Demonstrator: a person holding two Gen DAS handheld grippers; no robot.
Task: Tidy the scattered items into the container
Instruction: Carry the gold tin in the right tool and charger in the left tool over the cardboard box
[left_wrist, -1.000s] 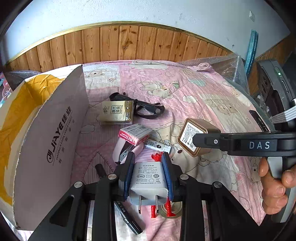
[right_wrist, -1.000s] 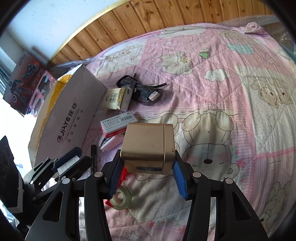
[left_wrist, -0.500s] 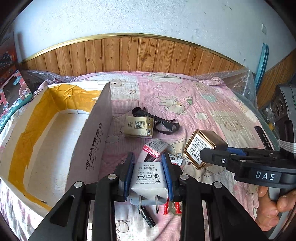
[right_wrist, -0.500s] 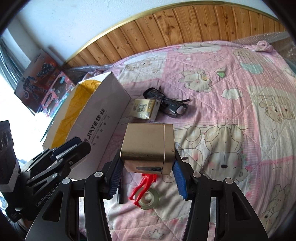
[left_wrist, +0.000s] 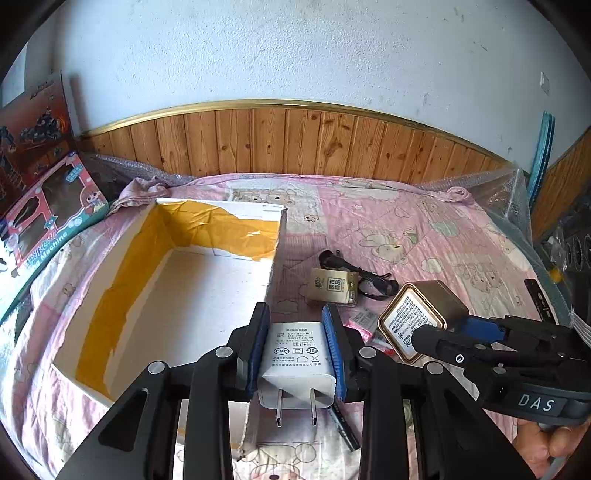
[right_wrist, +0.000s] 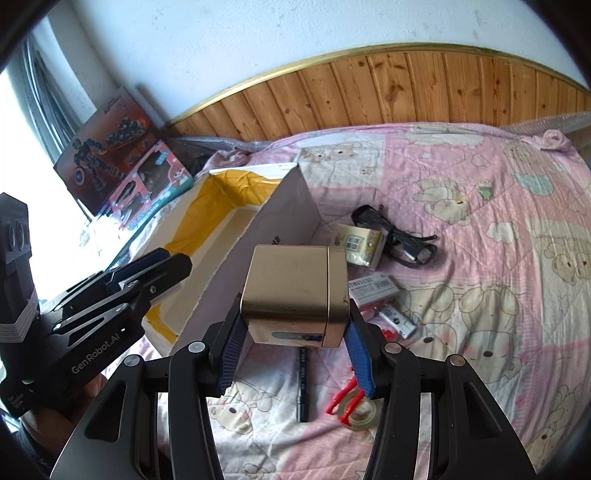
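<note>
My left gripper (left_wrist: 295, 332) is shut on a white power adapter (left_wrist: 297, 354), prongs toward the camera, held above the right wall of the open cardboard box (left_wrist: 129, 266). The box is white inside with yellow tape, and nothing shows in it. My right gripper (right_wrist: 295, 336) is shut on a gold square tin (right_wrist: 295, 291), held above the bed just right of the box (right_wrist: 291, 206). In the left wrist view the tin (left_wrist: 421, 317) shows its label, clamped in the right gripper (left_wrist: 443, 332). In the right wrist view the left gripper (right_wrist: 166, 266) hangs over the box.
On the pink quilt lie black glasses (right_wrist: 399, 236), a tan packet (right_wrist: 356, 242), a pink-and-white small box (right_wrist: 373, 290), a black pen (right_wrist: 303, 384) and a tape roll with a red clip (right_wrist: 354, 406). Toy boxes (right_wrist: 122, 162) lean at the far left. A wood-panelled wall runs behind.
Both grippers have risen and swung left toward the box with their loads still held. The box's inside has come into view.
</note>
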